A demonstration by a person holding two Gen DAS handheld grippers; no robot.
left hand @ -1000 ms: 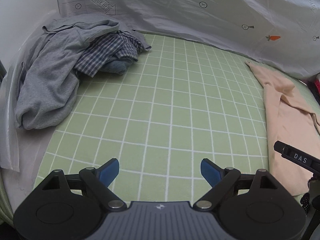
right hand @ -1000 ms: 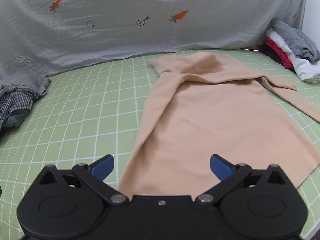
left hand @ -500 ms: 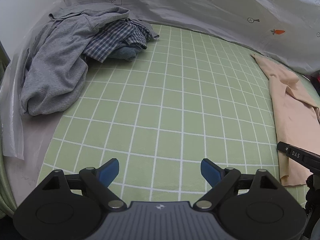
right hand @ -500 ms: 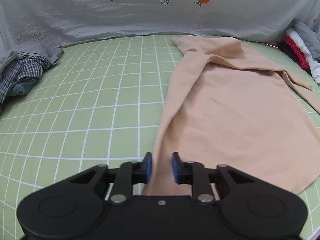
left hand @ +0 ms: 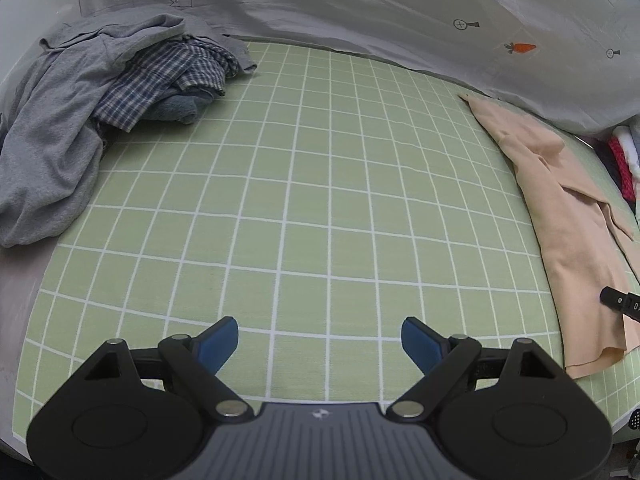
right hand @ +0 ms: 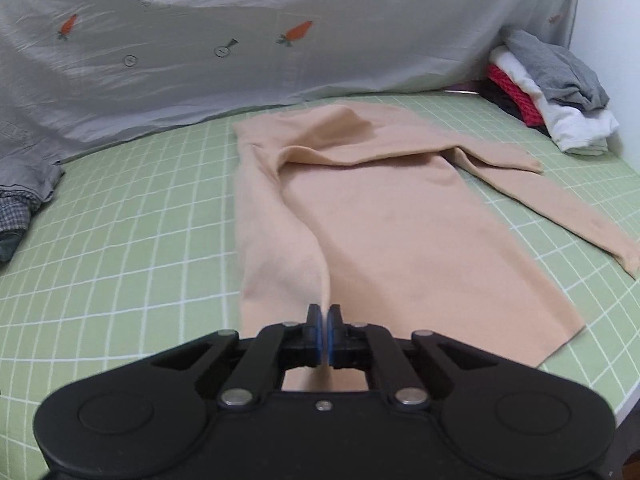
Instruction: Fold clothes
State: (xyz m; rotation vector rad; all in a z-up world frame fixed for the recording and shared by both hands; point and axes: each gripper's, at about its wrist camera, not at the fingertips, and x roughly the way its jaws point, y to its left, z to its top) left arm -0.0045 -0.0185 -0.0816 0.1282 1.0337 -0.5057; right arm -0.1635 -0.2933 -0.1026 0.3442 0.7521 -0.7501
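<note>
A peach long-sleeved garment (right hand: 400, 220) lies spread on the green grid mat (right hand: 120, 240); one sleeve runs out to the right. My right gripper (right hand: 323, 320) is shut on the garment's near left hem, pulling it up into a ridge. In the left wrist view the same garment (left hand: 568, 208) lies at the right edge. My left gripper (left hand: 320, 338) is open and empty over bare mat (left hand: 304, 200), left of the garment. The tip of the right gripper (left hand: 622, 303) shows at the right edge.
A heap of grey and plaid clothes (left hand: 100, 112) lies at the mat's far left. A stack of folded clothes (right hand: 552, 88) sits at the far right. A grey carrot-print sheet (right hand: 280, 32) drapes along the back.
My right gripper went from wide open to shut on the garment's near hem, and lifted it slightly. My left gripper stayed open, its view shifting a little.
</note>
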